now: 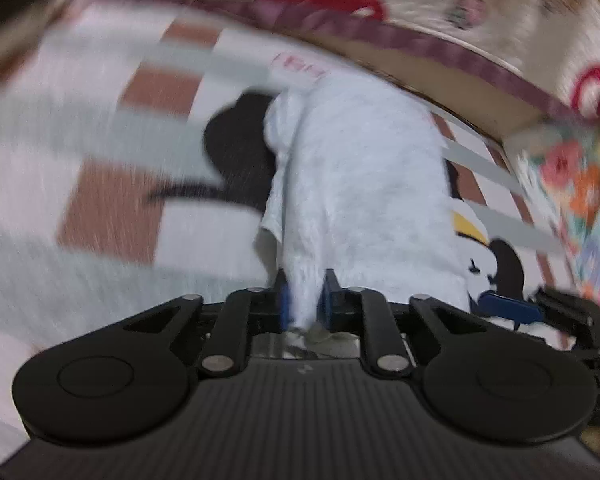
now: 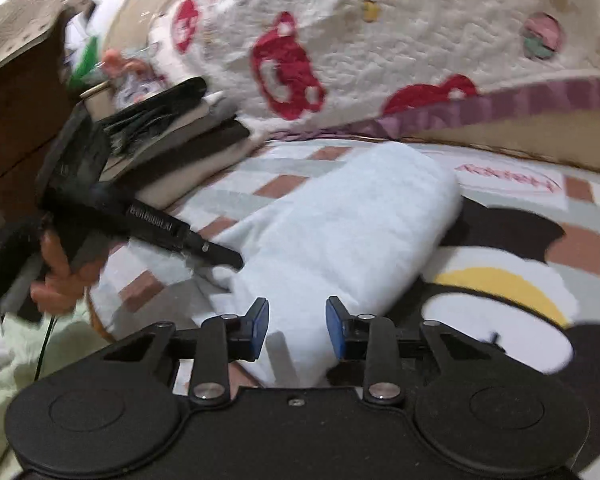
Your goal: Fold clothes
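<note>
A white garment point(image 1: 360, 184) lies folded lengthwise on a checked bedsheet with a cartoon print. My left gripper point(image 1: 305, 296) is shut on the near end of the white garment, cloth pinched between its blue pads. In the right wrist view the same garment point(image 2: 340, 232) stretches away from me. My right gripper point(image 2: 297, 324) is open, its blue pads either side of the garment's near corner without pinching it. The left gripper point(image 2: 220, 254) shows there, gripping the garment's left edge. The right gripper's blue fingertips point(image 1: 508, 306) show at the lower right of the left wrist view.
A cream quilt with red prints point(image 2: 380, 40) is heaped behind the garment. A stack of folded dark and beige clothes point(image 2: 180, 140) sits at the back left. A flowered cloth point(image 1: 580, 184) lies at the right. A pale green cloth point(image 2: 28, 360) lies near left.
</note>
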Available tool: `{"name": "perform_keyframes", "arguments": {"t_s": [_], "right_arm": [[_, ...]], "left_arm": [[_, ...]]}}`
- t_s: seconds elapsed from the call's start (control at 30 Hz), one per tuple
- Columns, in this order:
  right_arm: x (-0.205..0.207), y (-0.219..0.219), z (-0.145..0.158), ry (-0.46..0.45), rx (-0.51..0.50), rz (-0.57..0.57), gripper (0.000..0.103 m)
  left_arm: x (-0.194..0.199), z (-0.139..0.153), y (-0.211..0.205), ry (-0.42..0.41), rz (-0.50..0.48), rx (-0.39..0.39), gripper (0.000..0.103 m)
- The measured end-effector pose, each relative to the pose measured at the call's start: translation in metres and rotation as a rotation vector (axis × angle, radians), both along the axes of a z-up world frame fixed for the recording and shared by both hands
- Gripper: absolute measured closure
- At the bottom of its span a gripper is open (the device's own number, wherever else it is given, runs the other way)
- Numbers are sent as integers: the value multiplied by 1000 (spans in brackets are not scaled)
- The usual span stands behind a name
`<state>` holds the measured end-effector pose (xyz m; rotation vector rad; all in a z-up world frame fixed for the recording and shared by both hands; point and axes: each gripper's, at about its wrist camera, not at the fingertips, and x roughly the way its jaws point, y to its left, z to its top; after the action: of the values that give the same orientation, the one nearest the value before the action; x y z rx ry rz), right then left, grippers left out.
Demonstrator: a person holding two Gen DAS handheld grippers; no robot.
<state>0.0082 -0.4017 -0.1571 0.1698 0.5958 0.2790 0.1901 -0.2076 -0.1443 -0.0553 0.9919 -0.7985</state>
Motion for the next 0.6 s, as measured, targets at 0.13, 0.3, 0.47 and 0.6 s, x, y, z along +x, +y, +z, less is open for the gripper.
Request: {"name": "perform_keyframes", "arguments": {"t_s": [0.13,0.3,0.47,0.6], "right_arm": [[-7,16,-1,-37,-118,78,49],[-3,38,-15,-62,-311,85,49],[-10,46,-10,-89,-395,109,91],[-11,50,-15,-79,-445,157,91]], "left_arm": [[-14,31,4,-33,-42,-30,96],[-18,25,14,34,37,-74,96],[-30,21,24,57,94,-108,97],[-37,-2,24,63,118,-14,97]]}}
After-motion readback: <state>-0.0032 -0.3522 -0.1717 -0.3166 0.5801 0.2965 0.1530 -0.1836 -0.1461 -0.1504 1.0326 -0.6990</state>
